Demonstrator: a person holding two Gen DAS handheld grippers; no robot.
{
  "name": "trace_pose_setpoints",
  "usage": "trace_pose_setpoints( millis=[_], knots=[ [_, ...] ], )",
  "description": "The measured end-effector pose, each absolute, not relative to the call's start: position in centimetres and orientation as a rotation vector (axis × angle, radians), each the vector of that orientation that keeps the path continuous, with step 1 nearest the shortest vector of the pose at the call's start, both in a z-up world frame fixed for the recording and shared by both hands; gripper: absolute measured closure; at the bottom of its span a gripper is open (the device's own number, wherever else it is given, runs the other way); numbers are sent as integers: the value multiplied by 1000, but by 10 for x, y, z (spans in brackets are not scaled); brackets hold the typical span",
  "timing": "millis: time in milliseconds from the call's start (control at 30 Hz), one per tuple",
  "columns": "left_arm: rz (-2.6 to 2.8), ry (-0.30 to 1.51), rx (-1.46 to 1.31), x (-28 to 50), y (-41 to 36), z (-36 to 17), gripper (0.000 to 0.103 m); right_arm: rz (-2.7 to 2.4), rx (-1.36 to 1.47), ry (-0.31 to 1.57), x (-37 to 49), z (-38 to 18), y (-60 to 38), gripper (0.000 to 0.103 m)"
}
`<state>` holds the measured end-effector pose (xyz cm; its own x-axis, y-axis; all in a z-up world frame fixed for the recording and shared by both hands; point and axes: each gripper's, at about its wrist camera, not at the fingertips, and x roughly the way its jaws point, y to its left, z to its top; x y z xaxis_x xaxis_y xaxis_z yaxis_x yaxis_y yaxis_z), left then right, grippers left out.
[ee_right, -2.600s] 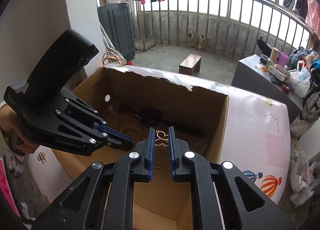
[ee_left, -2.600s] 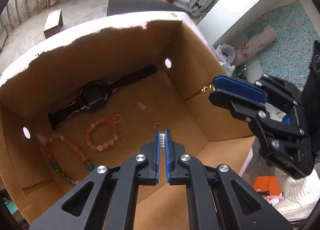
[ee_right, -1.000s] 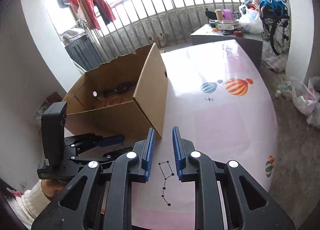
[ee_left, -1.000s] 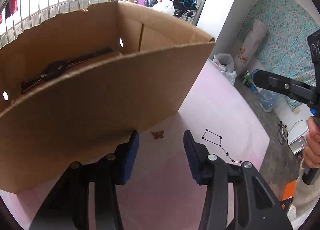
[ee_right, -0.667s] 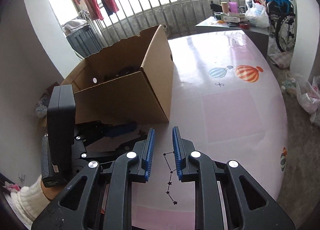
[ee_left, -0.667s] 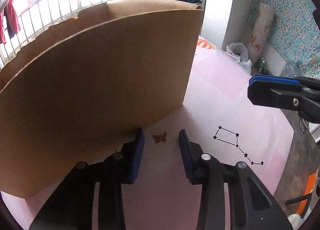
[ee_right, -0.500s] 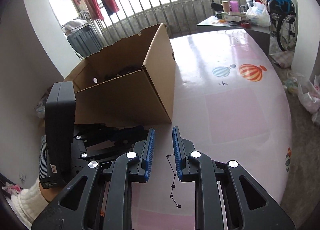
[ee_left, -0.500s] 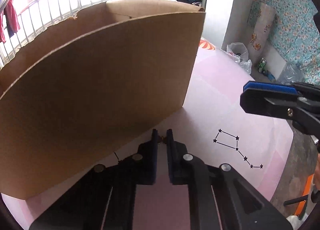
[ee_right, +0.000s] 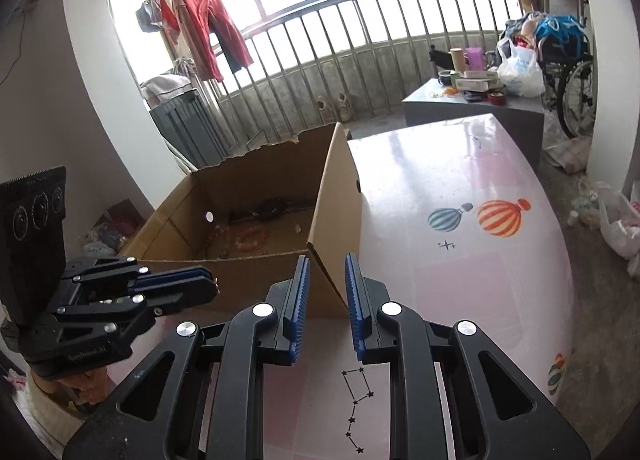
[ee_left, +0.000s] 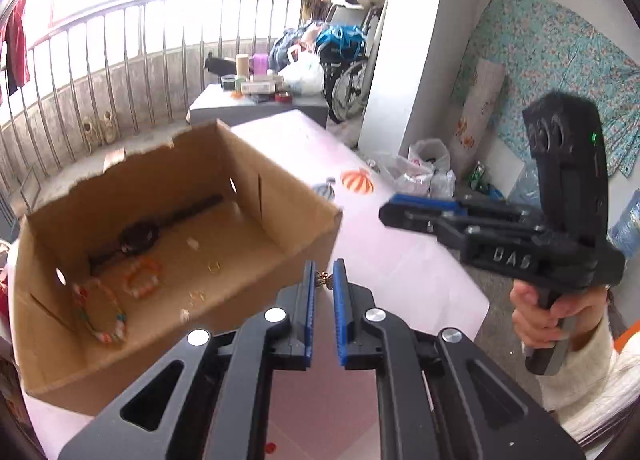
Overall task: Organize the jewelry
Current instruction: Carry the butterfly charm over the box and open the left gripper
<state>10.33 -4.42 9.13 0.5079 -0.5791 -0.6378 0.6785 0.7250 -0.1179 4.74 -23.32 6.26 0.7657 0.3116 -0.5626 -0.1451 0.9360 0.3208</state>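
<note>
The left gripper [ee_left: 324, 275] is pinching a tiny gold butterfly charm [ee_left: 323, 279] between its blue fingertips. A second ago those fingers were spread wide, low over the pink table [ee_left: 400, 260], with the charm lying flat between them by the near wall of the cardboard box [ee_left: 256, 196]. Half a second ago they had closed on it, still down on the table. Now the gripper has come up high with the charm, and it hangs in the air just above the near edge of the box, so the inside of the box shows again.

Inside the box lie a black watch [ee_left: 140, 234] at the far side, a small orange bead bracelet [ee_left: 142, 280] nearer, and a long colourful bead string [ee_left: 102, 314] at the near left. A few little gold bits [ee_left: 214, 267] sit on the box floor.

The right gripper [ee_right: 325, 280] has hardly moved. It hovers over the table, to the right of the box's near corner. Its blue fingers are a little apart, as before, and they hold nothing. A hand [ee_left: 536, 314] in a white sleeve holds its handle.
</note>
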Motion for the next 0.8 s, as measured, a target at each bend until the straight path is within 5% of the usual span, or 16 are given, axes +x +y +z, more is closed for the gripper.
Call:
trace_pose_setpoints(
  millis=[100,267,500,800],
  knots=[
    [-758,753,194,158,-57,105,95,247,270,638,66,70,-231,83],
    [-745,1086,277,260,-96,54,95,225,258,688,104,60,-227,83],
    [-683,1344,315,301,-121,4,93,217,257,743,121,48,-228,83],
    [-882,1045,222,216,-49,87,44,206,227,764,133,45,-224,80]
  ],
)
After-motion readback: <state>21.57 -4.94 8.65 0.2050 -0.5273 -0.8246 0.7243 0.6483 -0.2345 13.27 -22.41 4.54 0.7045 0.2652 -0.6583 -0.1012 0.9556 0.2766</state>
